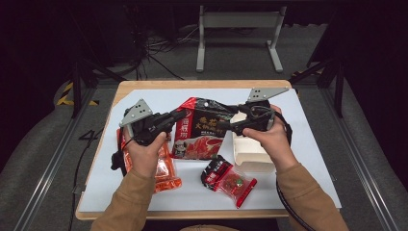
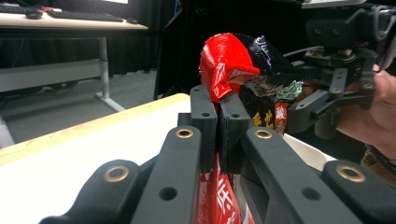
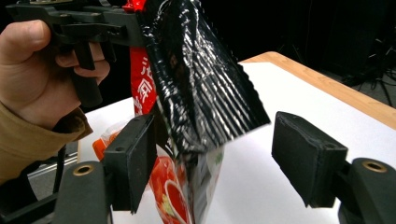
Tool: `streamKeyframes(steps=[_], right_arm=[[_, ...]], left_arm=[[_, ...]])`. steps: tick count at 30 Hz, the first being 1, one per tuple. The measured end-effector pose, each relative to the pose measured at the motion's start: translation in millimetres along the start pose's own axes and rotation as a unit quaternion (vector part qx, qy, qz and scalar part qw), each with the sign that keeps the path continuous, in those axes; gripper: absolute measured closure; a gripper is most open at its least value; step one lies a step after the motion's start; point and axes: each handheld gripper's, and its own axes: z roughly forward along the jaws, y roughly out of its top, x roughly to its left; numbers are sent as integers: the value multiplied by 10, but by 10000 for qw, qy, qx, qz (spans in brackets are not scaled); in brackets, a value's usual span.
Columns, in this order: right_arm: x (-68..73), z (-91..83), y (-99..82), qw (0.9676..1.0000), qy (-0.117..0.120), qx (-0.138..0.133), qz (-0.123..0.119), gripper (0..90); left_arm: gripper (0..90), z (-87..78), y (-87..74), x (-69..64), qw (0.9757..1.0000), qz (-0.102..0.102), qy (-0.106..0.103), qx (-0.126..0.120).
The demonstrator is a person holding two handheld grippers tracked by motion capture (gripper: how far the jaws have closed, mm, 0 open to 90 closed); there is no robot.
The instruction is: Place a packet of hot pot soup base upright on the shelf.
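While the left gripper [image 2: 218, 109] is pinching the red corner of the crinkled black-and-red foil bag [image 1: 199, 127] above the white table mat [image 1: 288, 192], the high view is hiding that pinch. The right gripper [image 3: 212, 158] is standing wide open, the bag's free edge hanging between its pads [image 3: 135, 158] ungripped.

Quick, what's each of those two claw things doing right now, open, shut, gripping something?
Left gripper: shut on the top edge of the red and black food bag.
Right gripper: open, jaws either side of the bag's other edge, not pressing it.
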Motion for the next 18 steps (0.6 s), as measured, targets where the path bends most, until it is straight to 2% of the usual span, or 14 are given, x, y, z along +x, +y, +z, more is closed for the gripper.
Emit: streamKeyframes(steps=[2, 9, 15, 16, 18], right_arm=[[-7, 31, 0, 10000, 39, 2, 62, 315], [-12, 134, 1, 9997, 157, 156, 62, 351], [-4, 184, 6, 9994, 258, 243, 15, 481], [-5, 186, 7, 9993, 268, 254, 14, 513], [-1, 178, 13, 9992, 290, 264, -8, 633]], left_arm=[[872, 10, -3, -9, 10000, 6, -18, 13], [871, 42, -18, -35, 10000, 31, -65, 49], [870, 62, -26, -52, 9999, 40, -104, 68], [870, 63, -26, -55, 9999, 38, -111, 74], [869, 66, -27, -59, 9999, 50, -104, 70]])
